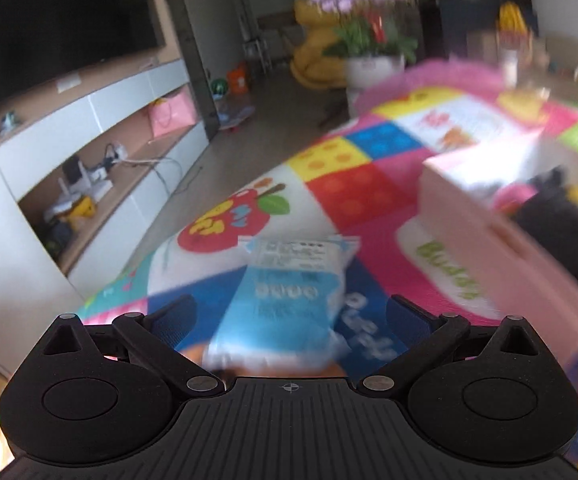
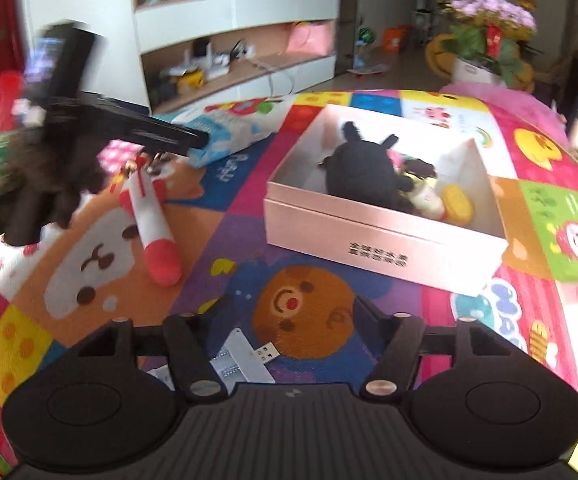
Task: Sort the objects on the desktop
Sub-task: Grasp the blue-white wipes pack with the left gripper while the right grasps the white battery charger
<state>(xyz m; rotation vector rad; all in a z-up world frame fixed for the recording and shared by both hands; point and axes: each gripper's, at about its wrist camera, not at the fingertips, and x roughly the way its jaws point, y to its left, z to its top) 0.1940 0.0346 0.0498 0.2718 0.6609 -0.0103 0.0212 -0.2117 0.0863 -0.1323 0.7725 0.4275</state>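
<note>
**Desk items partly sorted into the box**

A colourful cartoon mat [image 2: 225, 240] is seen covering the table. On it a pink box [image 2: 385, 236] is set, with a black plush [image 2: 363, 172] inside. A blue-and-white packet [image 1: 289, 292] is framed between the spread, non-touching fingers of the left gripper [image 1: 289, 316]. A red-and-white plush pen [image 2: 153, 220] is laid beside. The right gripper [image 2: 289, 312] is held open over a white USB adapter [image 2: 245, 356].
</note>
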